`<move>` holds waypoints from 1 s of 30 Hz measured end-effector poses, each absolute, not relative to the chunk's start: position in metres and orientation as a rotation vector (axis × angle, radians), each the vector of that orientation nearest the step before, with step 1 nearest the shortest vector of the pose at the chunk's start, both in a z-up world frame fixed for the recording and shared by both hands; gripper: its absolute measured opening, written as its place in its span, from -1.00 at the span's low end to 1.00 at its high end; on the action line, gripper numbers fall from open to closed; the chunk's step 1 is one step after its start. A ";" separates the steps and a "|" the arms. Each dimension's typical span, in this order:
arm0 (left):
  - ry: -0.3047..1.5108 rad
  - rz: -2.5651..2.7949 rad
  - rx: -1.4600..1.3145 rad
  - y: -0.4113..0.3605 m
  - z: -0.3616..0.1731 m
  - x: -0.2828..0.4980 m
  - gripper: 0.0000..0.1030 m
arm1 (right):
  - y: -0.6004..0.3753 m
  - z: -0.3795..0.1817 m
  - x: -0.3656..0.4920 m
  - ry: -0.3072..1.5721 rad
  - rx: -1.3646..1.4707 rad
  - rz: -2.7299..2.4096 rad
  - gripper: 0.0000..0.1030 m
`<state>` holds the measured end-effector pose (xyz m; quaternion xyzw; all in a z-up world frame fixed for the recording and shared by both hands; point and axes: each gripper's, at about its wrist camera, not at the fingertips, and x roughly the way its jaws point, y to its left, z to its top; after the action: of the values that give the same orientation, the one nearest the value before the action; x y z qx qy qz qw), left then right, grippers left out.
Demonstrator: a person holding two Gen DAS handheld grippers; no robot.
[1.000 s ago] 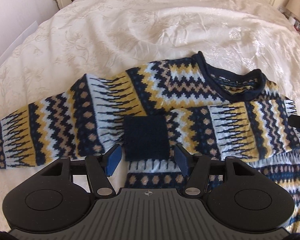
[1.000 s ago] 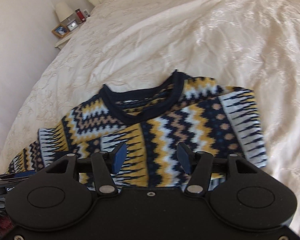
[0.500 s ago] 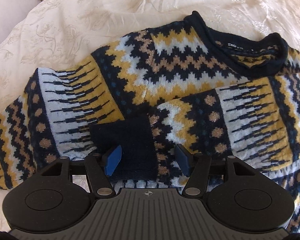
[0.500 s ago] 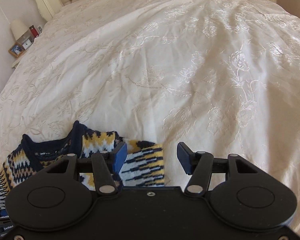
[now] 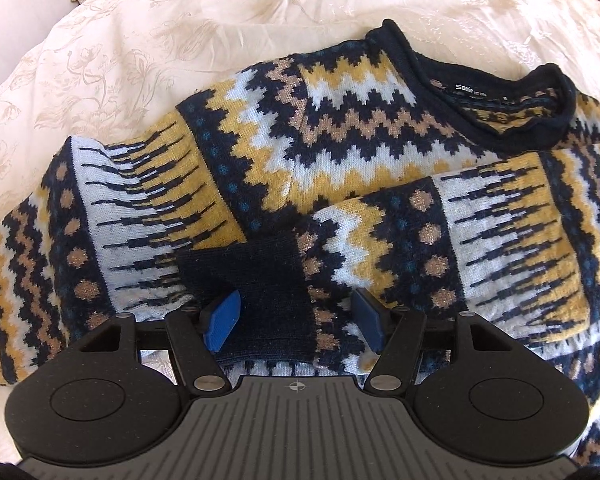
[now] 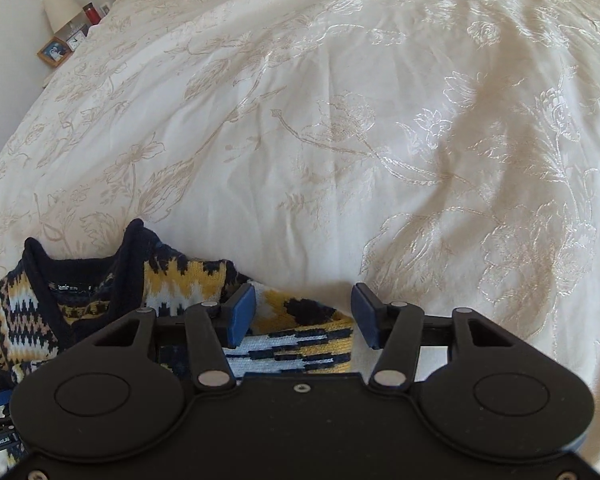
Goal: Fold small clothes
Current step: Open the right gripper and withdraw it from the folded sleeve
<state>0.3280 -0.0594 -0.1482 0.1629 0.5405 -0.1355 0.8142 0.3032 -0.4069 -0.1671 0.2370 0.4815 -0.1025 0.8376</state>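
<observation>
A navy, yellow and white patterned sweater (image 5: pixel 340 152) lies flat on the bed. One sleeve is folded across its chest and ends in a navy cuff (image 5: pixel 260 284). My left gripper (image 5: pixel 296 320) stands open just over that cuff, one blue pad on each side of it. The other sleeve (image 5: pixel 80 240) stretches out to the left. In the right wrist view only the sweater's collar (image 6: pixel 72 276) and folded shoulder edge (image 6: pixel 296 340) show at the lower left. My right gripper (image 6: pixel 304 316) is open above that edge with nothing between its fingers.
A cream embroidered bedspread (image 6: pixel 340 120) covers the wide bed around the sweater. A nightstand with a lamp (image 6: pixel 62 8), a clock and a framed photo (image 6: pixel 54 51) stands at the far left by the wall.
The left gripper has moved down and closer to the navy cuff. The right gripper has swung off the sweater's body to its right edge and lowered a little.
</observation>
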 end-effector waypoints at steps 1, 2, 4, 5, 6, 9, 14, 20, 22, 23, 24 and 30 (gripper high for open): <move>1.152 -0.286 0.347 -0.060 -0.148 0.328 0.19 | -0.407 -0.167 0.303 1.029 0.497 -0.215 -0.51; 1.150 -0.284 0.346 -0.060 -0.148 0.328 0.19 | -0.406 -0.167 0.302 1.033 0.497 -0.204 -0.63; 1.144 -0.281 0.345 -0.059 -0.149 0.326 0.19 | -0.401 -0.162 0.302 1.022 0.478 -0.183 -0.71; 1.143 -0.279 0.344 -0.059 -0.148 0.326 0.19 | -0.398 -0.156 0.300 1.014 0.458 -0.188 -0.74; 1.142 -0.278 0.341 -0.060 -0.146 0.326 0.19 | -0.396 -0.150 0.297 1.002 0.442 -0.203 -0.75; 1.139 -0.277 0.325 -0.058 -0.145 0.326 0.19 | -0.398 -0.141 0.286 0.996 0.386 -0.311 -0.80; 1.123 -0.276 0.327 -0.057 -0.146 0.324 0.20 | -0.429 -0.165 0.274 1.040 0.459 -0.436 -0.91; 1.126 -0.274 0.326 -0.058 -0.148 0.322 0.20 | -0.422 -0.141 0.256 0.950 0.461 -0.425 -0.64; 1.120 -0.272 0.326 -0.056 -0.149 0.320 0.21 | -0.413 -0.136 0.252 0.939 0.461 -0.405 -0.24; 1.118 -0.273 0.325 -0.056 -0.148 0.321 0.21 | -0.408 -0.134 0.249 0.933 0.466 -0.391 -0.03; 1.115 -0.272 0.326 -0.057 -0.147 0.322 0.21 | -0.401 -0.133 0.246 0.926 0.466 -0.377 0.00; 1.111 -0.266 0.330 -0.058 -0.146 0.320 0.22 | -0.363 -0.150 0.235 1.027 0.378 -0.307 0.14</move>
<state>0.3202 -0.0583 -0.1464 0.1555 0.5232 -0.1252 0.8285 0.2351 -0.3630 -0.1498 0.1788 0.4865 -0.1455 0.8427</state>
